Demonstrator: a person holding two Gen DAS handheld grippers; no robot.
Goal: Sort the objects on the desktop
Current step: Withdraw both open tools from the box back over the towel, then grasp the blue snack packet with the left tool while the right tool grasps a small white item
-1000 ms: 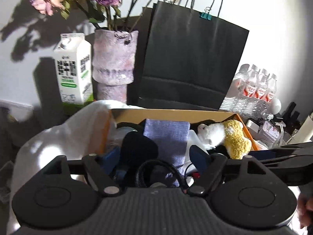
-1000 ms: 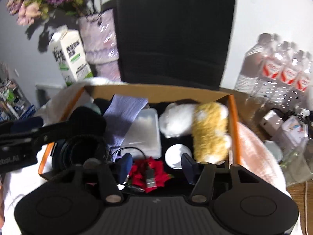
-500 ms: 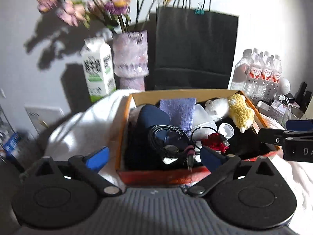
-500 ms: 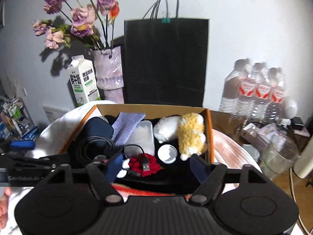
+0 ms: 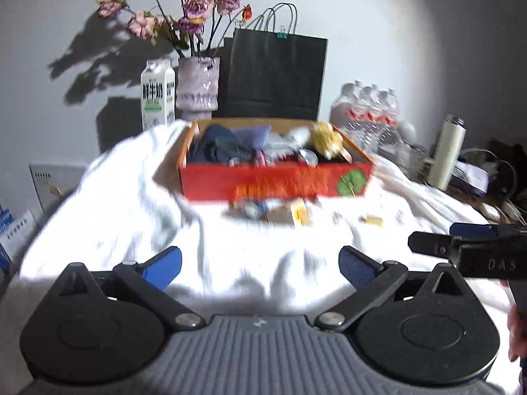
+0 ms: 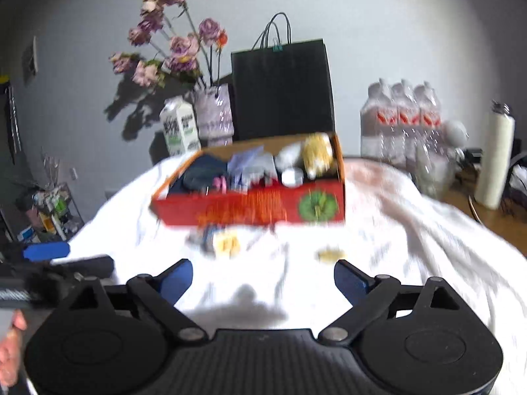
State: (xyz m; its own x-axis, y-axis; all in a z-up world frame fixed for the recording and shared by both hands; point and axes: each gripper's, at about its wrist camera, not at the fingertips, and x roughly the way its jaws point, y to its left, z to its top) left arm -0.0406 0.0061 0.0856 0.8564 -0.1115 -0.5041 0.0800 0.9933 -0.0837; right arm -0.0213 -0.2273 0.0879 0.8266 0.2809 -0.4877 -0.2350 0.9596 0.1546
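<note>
Left wrist view shows the left gripper (image 5: 260, 265) and right gripper (image 6: 263, 278) both spread wide and holding nothing, near the red box (image 5: 275, 179) on the white cloth (image 5: 131, 217)

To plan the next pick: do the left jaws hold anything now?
No, the left gripper jaws stand wide apart with only the white cloth between them.

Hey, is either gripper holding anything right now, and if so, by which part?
Nothing is held. The left gripper and right gripper are both open and empty above the white cloth.
</note>
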